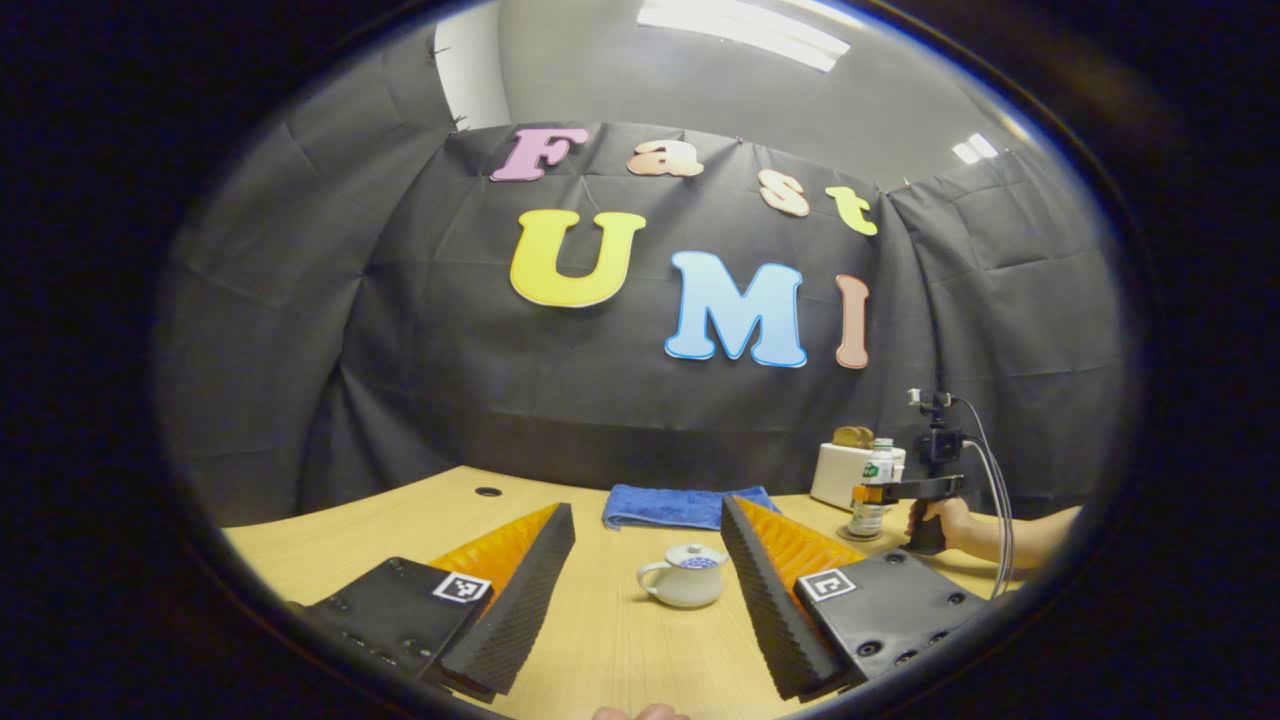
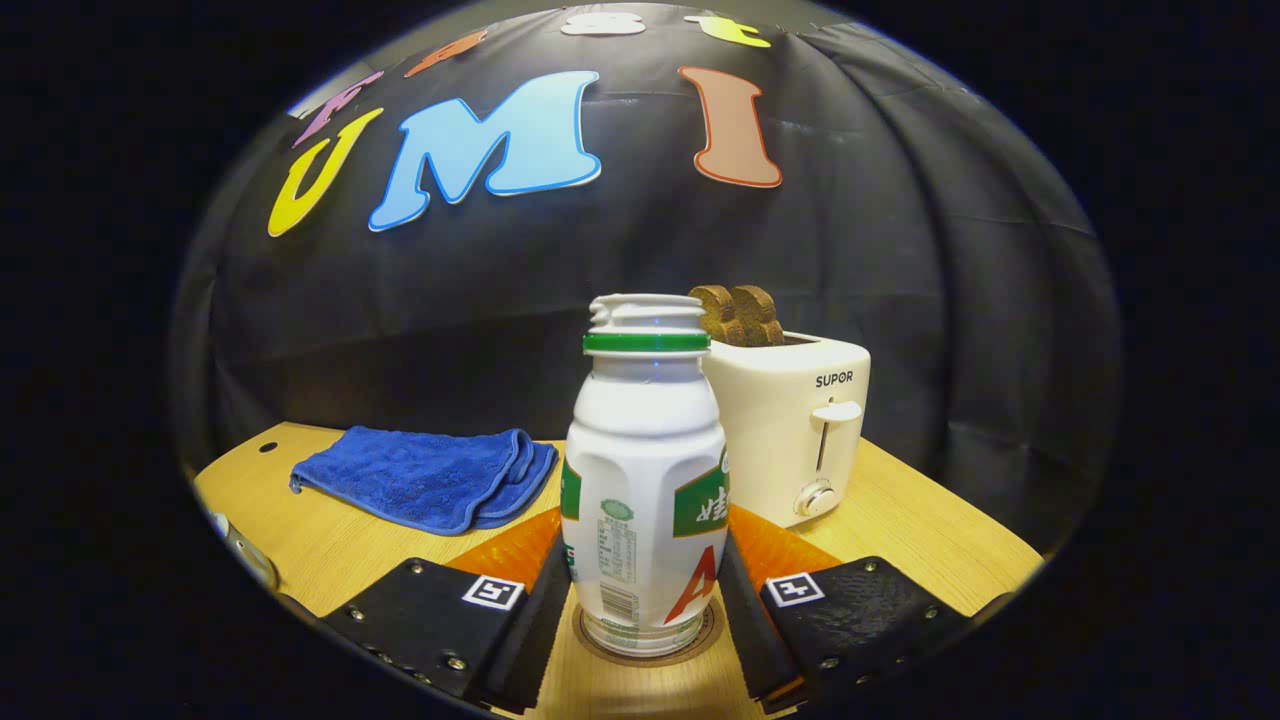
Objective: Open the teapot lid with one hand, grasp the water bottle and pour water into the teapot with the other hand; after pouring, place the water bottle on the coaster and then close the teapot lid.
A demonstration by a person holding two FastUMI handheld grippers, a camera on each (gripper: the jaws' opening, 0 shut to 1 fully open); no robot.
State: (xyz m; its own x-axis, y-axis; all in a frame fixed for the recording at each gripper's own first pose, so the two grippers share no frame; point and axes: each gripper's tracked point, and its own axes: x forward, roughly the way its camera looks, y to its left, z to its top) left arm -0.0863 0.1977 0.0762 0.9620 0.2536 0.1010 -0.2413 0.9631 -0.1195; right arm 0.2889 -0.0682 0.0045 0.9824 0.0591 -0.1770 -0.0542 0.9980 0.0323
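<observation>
In the left gripper view, the left gripper [image 1: 648, 590] is held spread wide, with the lidded teapot [image 1: 683, 576] seen low centre between its fingers on the table [image 1: 400, 520]. In the right gripper view, the water bottle [image 2: 646, 480] is flanked closely by the right gripper [image 2: 645, 600] at lower centre, standing on the coaster [image 2: 648, 645]; whether the fingers press on it cannot be told. A toaster [image 2: 800, 420] is seen just behind, and a blue cloth [image 2: 430, 475] at left.

Bare tabletop [image 1: 610, 640] lies open all around the teapot [image 1: 685, 576], between the 2 spread fingers [image 1: 520, 600] of the left gripper [image 1: 640, 590]. Behind the teapot a folded blue towel [image 1: 685, 505] lies flat. To the teapot's right, the water bottle [image 2: 645, 480] stands flanked closely by the right gripper [image 2: 645, 600], with the toaster [image 2: 800, 420] just behind the bottle.
</observation>
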